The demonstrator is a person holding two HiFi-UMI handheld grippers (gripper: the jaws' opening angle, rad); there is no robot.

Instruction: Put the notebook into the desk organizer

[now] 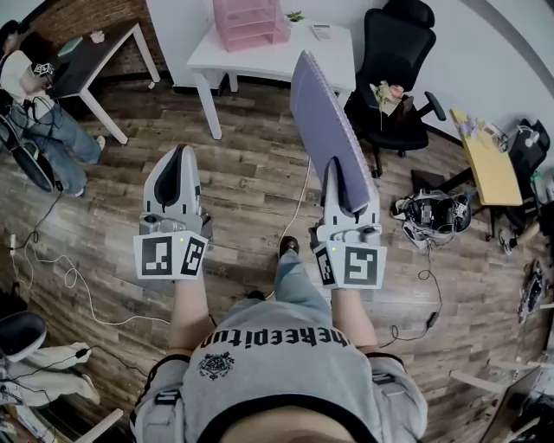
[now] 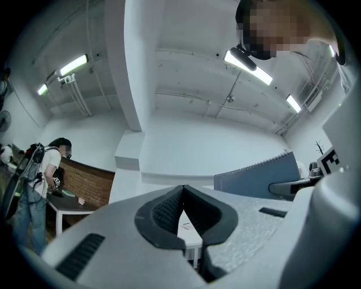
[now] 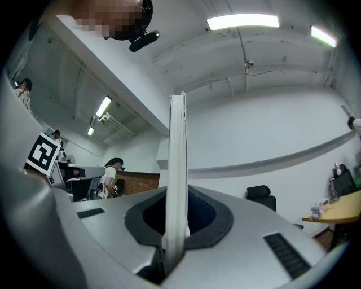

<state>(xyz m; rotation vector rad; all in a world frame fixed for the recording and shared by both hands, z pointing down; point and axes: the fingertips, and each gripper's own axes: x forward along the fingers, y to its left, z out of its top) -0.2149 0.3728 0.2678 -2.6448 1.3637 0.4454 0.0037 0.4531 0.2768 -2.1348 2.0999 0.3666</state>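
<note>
A grey-blue spiral notebook [image 1: 322, 125] stands on edge, tilted forward, with my right gripper [image 1: 349, 201] shut on its lower end. In the right gripper view the notebook [image 3: 177, 169] rises edge-on between the two dark pads. The left gripper view shows its cover [image 2: 260, 178] and spiral edge at the right. My left gripper [image 1: 177, 164] is held up beside it, shut, with nothing between its pads [image 2: 169, 211]. The pink desk organizer [image 1: 249, 22] stands on the white table [image 1: 325, 60] ahead, well beyond both grippers.
A black office chair [image 1: 394, 52] holding flowers stands right of the white table. A dark table [image 1: 91, 56] with a person beside it is at the far left. A yellow desk [image 1: 489, 160] and bags are at the right. Cables trail over the wooden floor [image 1: 242, 182].
</note>
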